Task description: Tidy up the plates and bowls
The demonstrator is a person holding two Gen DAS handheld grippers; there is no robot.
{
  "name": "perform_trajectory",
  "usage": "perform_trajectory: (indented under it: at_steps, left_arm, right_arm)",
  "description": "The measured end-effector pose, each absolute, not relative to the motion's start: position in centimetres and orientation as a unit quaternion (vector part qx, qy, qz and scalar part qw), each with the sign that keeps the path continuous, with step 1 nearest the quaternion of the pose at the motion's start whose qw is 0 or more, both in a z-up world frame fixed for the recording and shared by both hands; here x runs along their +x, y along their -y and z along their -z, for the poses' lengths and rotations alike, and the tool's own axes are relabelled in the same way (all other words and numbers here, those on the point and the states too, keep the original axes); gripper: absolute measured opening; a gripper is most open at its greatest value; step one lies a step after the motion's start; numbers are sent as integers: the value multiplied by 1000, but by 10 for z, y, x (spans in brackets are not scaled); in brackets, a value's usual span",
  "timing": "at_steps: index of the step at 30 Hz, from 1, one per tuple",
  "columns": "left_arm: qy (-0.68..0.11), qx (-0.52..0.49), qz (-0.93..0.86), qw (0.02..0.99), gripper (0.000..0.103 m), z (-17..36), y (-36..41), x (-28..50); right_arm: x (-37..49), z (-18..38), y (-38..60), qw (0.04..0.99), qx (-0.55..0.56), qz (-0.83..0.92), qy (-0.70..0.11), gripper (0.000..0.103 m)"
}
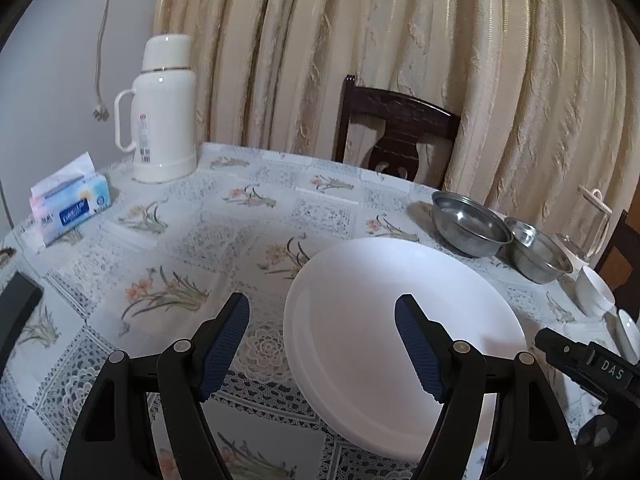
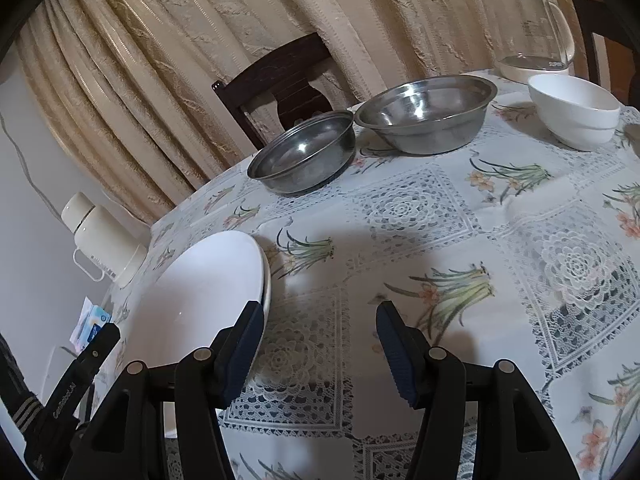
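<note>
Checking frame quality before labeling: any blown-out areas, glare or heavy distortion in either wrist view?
Left wrist view: the white plates are overexposed, with almost no surface detail; the curtain bows strongly from the fisheye. Right wrist view: the plates are washed out again, the two steel bowls show bright glare spots, and the table edge curves.

The right gripper [image 1: 592, 364] body reads "DAS"; the tissue pack's [image 1: 72, 210] print is too blurred.

A home dining room is shown. A table [image 2: 440, 240] is covered with a floral lace tablecloth, a dark wooden chair [image 1: 396, 136] is set at twelve o'clock, and cream curtains [image 1: 400, 40] are hung behind.
</note>
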State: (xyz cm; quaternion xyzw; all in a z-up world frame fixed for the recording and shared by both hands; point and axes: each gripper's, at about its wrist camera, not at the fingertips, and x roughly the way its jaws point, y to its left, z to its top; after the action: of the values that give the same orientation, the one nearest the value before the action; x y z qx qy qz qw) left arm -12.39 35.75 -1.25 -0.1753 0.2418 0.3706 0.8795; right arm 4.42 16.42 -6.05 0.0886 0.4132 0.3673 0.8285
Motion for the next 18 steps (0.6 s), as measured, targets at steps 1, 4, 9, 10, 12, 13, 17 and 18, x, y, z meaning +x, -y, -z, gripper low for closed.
perform_trajectory:
  at_steps: [1,4,9,10,12,13,17,18]
  left_arm:
    - [-241,-169,-372,881,76,12,-356,-123]
    - [-249,-154,-371,882,76,11,-349,-120]
    - [-263,-142,-364,882,76,12,-341,-114]
    - [-266,-139,-362,883,76,13,-339,-113]
    - [-272,-133,-359,883,76,13,-335,-110]
    - [-274,-130,-358,883,76,13,-334,-109]
    - [-282,-120,-352,885,76,13,-326,-103]
    - [-283,-117,-350,885,76,12,-323,-102]
  right_arm:
    - [44,60,-163,829,90,-366,-413,62]
    - [46,61,-159,830,94,-361,-415,62]
    - [50,60,-155,831,100,-356,-416,62]
    - [50,60,-154,831,101,-355,-416,62]
    - [51,60,-152,831,103,-355,-415,62]
    - [51,59,-151,831,104,-355,-414,62]
    - [52,58,-148,832,110,-354,-413,62]
    - [53,58,-147,832,112,-354,-412,62]
